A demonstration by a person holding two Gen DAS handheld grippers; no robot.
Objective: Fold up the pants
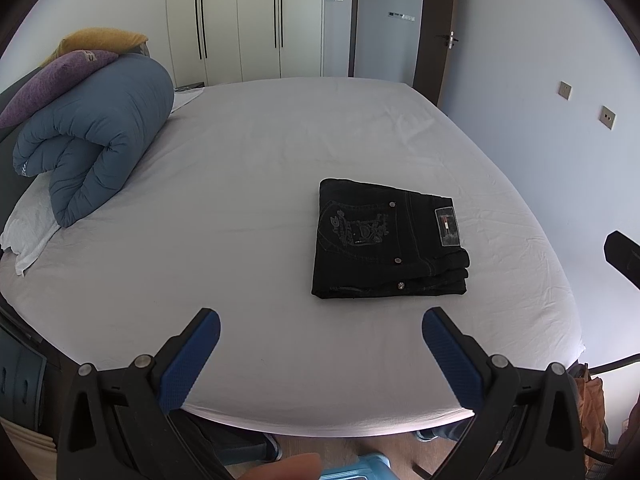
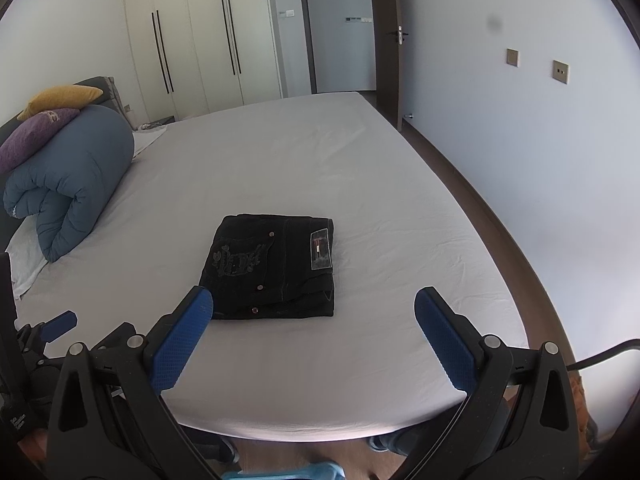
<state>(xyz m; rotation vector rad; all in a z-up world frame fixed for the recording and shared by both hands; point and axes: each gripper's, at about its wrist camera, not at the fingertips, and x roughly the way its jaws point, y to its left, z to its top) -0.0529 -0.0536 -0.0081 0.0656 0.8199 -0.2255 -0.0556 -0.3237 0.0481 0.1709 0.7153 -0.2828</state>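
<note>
White-sheeted bed [image 1: 240, 184] in a bedroom, wardrobe [image 1: 240, 20] behind. Rolled blue duvet [image 1: 100, 140] at far left, black pants [image 1: 390, 240] folded into a compact stack right of centre, lying flat, touched by nothing. Left gripper [image 1: 320, 334] and right gripper [image 2: 314, 312] above the near edge, jaws spread wide, empty.

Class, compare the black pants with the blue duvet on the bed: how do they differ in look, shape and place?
The pants are black and folded into a flat rectangle; the duvet is blue and rolled into a bulky bundle. The pants lie bare near the bed's front edge; the duvet lies at the head end with cushions on top. Both rest on the white sheet, untouched by either gripper.
</note>
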